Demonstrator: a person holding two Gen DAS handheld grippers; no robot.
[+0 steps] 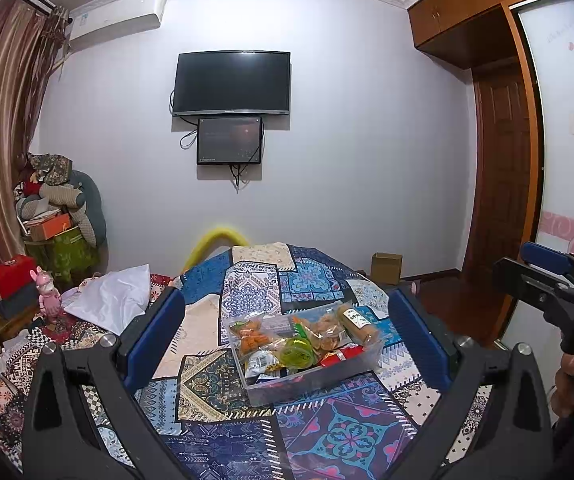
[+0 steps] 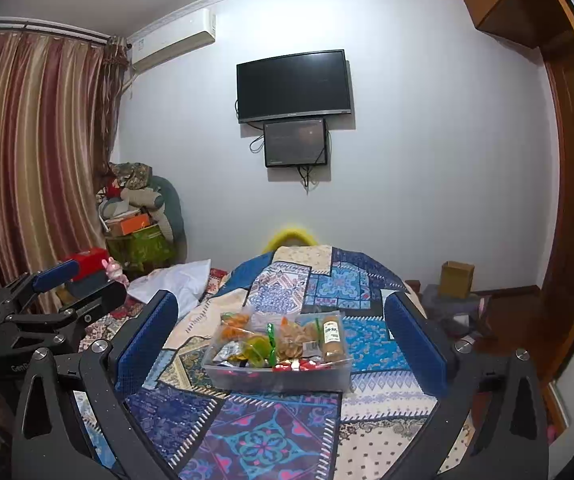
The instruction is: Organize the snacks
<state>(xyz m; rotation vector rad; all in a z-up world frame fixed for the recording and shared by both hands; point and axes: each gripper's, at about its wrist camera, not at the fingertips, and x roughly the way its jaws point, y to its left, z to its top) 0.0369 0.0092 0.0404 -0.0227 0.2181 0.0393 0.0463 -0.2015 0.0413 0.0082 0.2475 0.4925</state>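
Observation:
A clear plastic bin [image 1: 327,384] full of packaged snacks sits on the patchwork cloth of the table [image 1: 247,432]; it also shows in the right wrist view [image 2: 279,378]. Inside lie orange snacks [image 1: 253,336], a green packet [image 1: 297,354], a tan roll with a white label [image 1: 357,322] and red wrappers [image 2: 299,365]. My left gripper [image 1: 287,340] is open and empty, raised in front of the bin. My right gripper [image 2: 283,336] is open and empty, also short of the bin. Each gripper shows at the edge of the other's view.
A white cloth [image 1: 111,300] lies on the left of the table. A pink toy [image 1: 49,294] and red boxes [image 1: 9,276] stand at far left. A cardboard box [image 1: 386,267] sits on the floor at right. A TV [image 1: 231,82] hangs on the wall.

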